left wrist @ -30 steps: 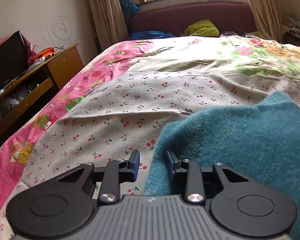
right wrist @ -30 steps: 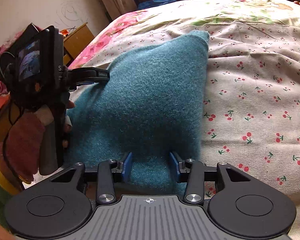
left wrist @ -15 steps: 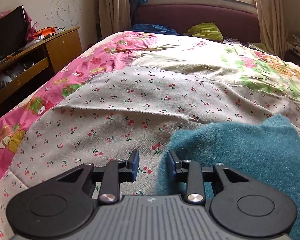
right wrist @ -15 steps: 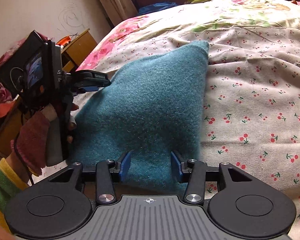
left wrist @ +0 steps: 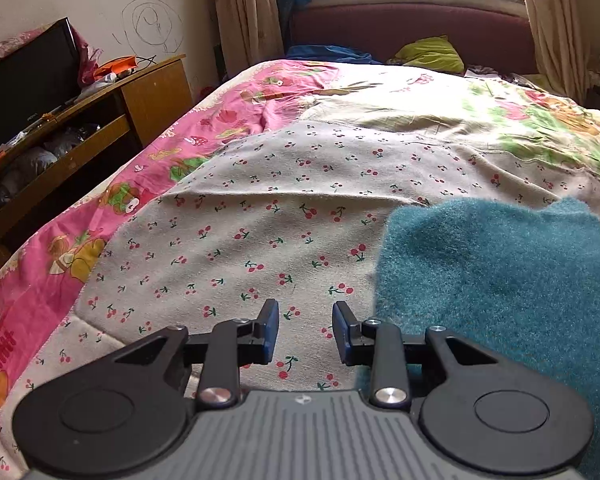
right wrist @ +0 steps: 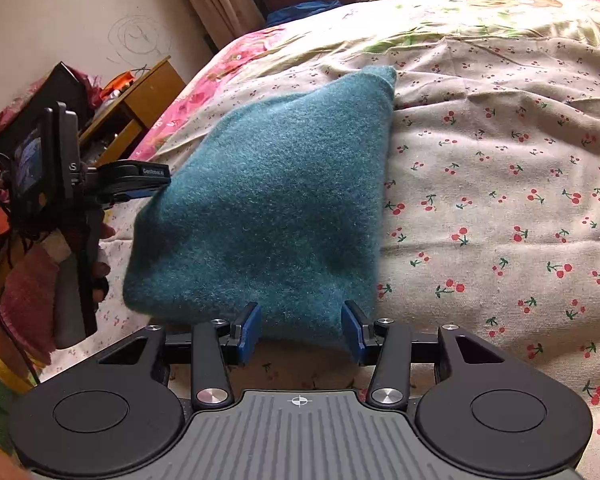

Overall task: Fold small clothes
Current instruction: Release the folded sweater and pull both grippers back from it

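A teal fuzzy garment (right wrist: pixel 276 208) lies folded on the cherry-print sheet (right wrist: pixel 500 200). My right gripper (right wrist: pixel 301 330) stands open at its near edge, and the cloth lies between the blue pads (right wrist: pixel 249 332) without being pinched. In the left wrist view the same garment (left wrist: pixel 508 288) lies to the right. My left gripper (left wrist: pixel 305 332) is open beside it with only sheet (left wrist: pixel 260 240) between its fingers. The right wrist view shows the left gripper (right wrist: pixel 152 178), held by a hand (right wrist: pixel 100 256), just off the garment's left edge.
A pink floral cover (left wrist: pixel 240 120) runs along the bed's left side. Beyond it stands a wooden cabinet (left wrist: pixel 148 92) with a dark screen (left wrist: pixel 24 76). A maroon headboard (left wrist: pixel 400 28), a green pillow (left wrist: pixel 432 54) and a blue cloth (left wrist: pixel 328 52) are at the far end.
My left gripper has slid left off the garment's edge and now has bare sheet between its fingers. The right gripper has drawn back slightly along the near edge.
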### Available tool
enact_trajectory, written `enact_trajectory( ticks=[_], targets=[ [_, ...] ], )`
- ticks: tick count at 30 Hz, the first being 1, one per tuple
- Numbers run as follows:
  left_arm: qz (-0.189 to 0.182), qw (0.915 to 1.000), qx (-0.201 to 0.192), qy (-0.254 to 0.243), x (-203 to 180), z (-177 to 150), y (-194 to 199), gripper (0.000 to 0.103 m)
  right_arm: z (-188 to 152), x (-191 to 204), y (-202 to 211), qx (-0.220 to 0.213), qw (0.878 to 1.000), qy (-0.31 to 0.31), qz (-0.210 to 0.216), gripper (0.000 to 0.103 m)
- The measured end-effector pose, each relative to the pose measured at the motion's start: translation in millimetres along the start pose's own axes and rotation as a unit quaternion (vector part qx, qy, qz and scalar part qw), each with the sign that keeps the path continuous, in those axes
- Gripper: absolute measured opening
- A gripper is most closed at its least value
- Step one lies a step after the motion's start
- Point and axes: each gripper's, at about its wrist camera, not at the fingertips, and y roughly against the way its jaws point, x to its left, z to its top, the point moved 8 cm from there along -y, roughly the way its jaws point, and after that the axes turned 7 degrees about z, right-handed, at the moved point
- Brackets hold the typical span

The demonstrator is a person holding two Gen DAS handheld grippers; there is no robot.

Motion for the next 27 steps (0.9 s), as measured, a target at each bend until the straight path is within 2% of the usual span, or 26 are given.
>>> enact_trajectory(
  ticks=[4, 7, 10, 18, 24, 25, 27],
  targets=[
    [-0.006, 0.9999, 0.008, -0.003, 8.4, -19.3, 16.6, 0.043, -9.0, 2.9, -3.7, 0.014, 1.0, 0.011, -0.006, 0.045],
    [0.002, 0.9998, 0.016, -0.015, 12.3, -35.4, 22.9, 0.043, -15.0, 9.3, 2.3, 0.022, 1.0, 0.002, 0.016, 0.045],
    [-0.006, 0.9995, 0.03, -0.009, 18.3, -46.9, 31.6, 0.043, -18.9, 13.7, 10.9, 0.015, 1.0, 0.011, 0.009, 0.045],
    [-0.025, 0.999, 0.026, -0.026, 17.6, -74.3, 74.4, 0.043, -23.6, 33.4, 30.6, -0.002, 1.0, 0.026, 0.007, 0.045],
    [-0.046, 0.9985, 0.031, 0.003, 26.1, -88.2, 104.3, 0.044, -25.9, 44.2, 43.0, -0.019, 0.999, 0.026, 0.004, 0.045],
    [-0.048, 0.9984, 0.031, 0.003, 27.0, -90.1, 108.6, 0.044, -26.8, 45.7, 44.7, -0.022, 0.999, 0.027, 0.004, 0.045],
    [-0.067, 0.997, 0.039, 0.006, 25.8, -95.1, 116.3, 0.054, -28.2, 48.5, 47.7, -0.025, 0.999, 0.03, 0.004, 0.045]
  ],
)
